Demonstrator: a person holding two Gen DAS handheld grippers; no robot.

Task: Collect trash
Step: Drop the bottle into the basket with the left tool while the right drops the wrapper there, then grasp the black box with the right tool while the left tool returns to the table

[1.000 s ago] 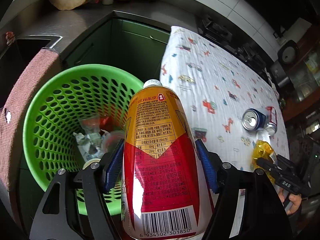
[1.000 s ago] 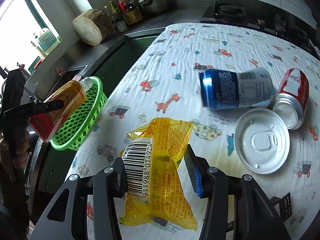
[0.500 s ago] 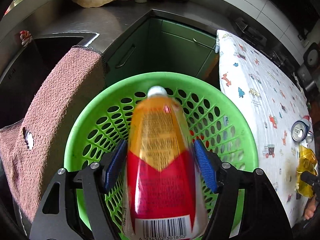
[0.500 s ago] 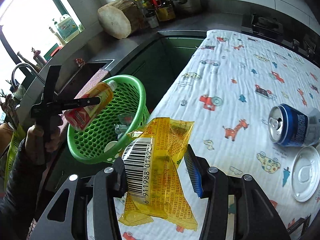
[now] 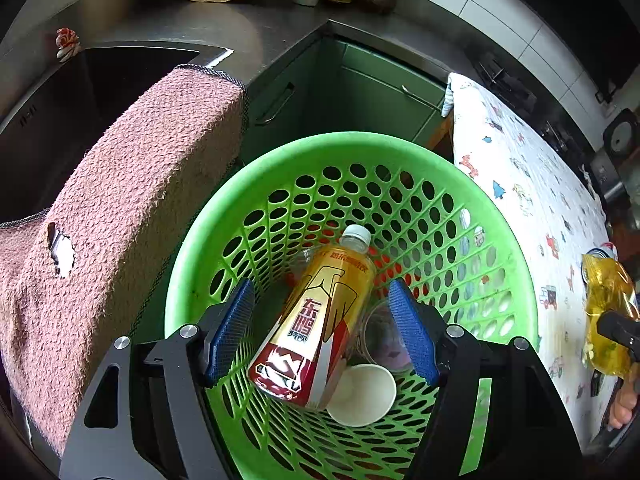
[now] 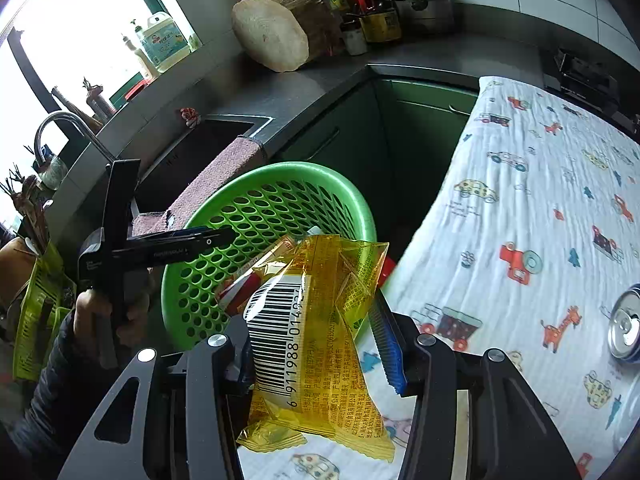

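Two grippers: the left gripper (image 5: 320, 332) hangs spread wide and empty over the green basket (image 5: 516, 264), where a bottle (image 5: 316, 320) labelled 东鹏 lies. Only the right wrist view shows the right gripper (image 6: 316, 344) clamping a yellow wrapper (image 6: 320, 340), barcode apparently 6911988014.

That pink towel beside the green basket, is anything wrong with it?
Yes. The pink towel draped over the sink edge has a ragged hole near its lower left, with something pale showing through. Otherwise it hangs flat.
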